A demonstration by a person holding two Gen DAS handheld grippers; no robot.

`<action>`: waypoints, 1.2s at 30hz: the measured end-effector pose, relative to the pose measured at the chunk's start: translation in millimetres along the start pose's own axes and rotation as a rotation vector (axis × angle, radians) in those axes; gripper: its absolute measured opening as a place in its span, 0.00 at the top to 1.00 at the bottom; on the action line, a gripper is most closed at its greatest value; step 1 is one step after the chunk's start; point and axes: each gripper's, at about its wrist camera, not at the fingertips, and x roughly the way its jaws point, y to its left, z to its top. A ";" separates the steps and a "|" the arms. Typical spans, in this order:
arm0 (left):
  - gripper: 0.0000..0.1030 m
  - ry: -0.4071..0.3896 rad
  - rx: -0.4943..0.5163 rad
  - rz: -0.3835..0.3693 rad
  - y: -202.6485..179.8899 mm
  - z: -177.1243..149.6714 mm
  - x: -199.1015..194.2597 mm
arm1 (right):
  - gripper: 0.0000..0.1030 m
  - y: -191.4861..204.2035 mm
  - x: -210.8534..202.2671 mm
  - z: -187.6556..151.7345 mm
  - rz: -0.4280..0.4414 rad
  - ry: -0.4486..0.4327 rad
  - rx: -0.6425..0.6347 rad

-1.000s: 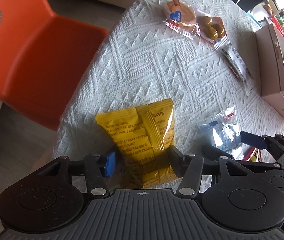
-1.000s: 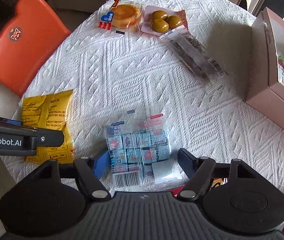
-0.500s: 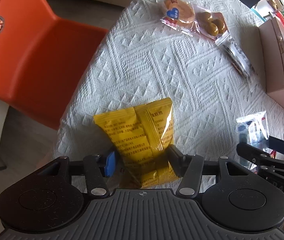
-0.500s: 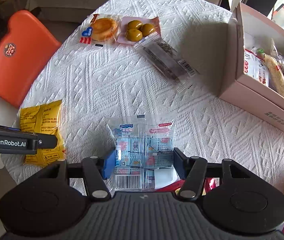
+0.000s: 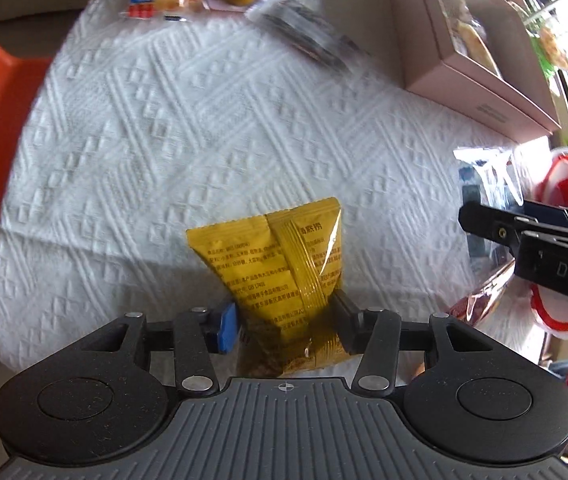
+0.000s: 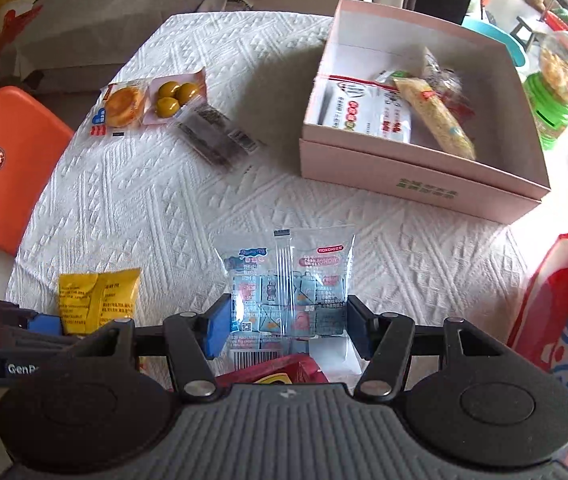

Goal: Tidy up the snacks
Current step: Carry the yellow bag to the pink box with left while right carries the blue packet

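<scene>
My left gripper (image 5: pixel 286 326) has a yellow snack packet (image 5: pixel 280 256) between its pads, its jaws closing on it. The packet hangs a little above the white tablecloth (image 5: pixel 164 140). My right gripper (image 6: pixel 288 328) is shut on a clear packet of small blue sweets (image 6: pixel 288 280), also raised off the cloth. An open pink box (image 6: pixel 424 176) stands at the back right with several snack packets inside. In the right wrist view the yellow packet (image 6: pixel 96 300) shows at the lower left.
A round cake packet (image 6: pixel 120 108), a packet of green fruits (image 6: pixel 174 98) and a long dark packet (image 6: pixel 212 136) lie at the table's far side. An orange chair (image 6: pixel 4 168) stands left. A red and white bag (image 6: pixel 564 312) sits right, a red packet (image 6: pixel 276 372) below my right gripper.
Both grippers have lifted their packets off the cloth and moved right, toward the pink box. The right jaws closed onto the clear packet; the left jaws narrowed on the yellow one.
</scene>
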 end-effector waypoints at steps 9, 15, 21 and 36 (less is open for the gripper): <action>0.49 0.040 0.035 -0.003 -46.4 -9.6 -15.6 | 0.42 -37.9 -34.3 -20.5 0.027 -0.008 0.090; 0.49 0.052 0.004 0.042 -32.7 4.1 -12.3 | 0.42 -21.3 -33.4 0.0 0.060 -0.040 0.078; 0.49 0.069 -0.039 0.051 -1.9 1.4 10.5 | 0.42 15.6 -6.6 24.4 0.090 -0.065 0.048; 0.49 0.075 -0.036 -0.043 28.2 4.2 2.0 | 0.43 4.0 0.7 9.0 0.002 -0.001 0.085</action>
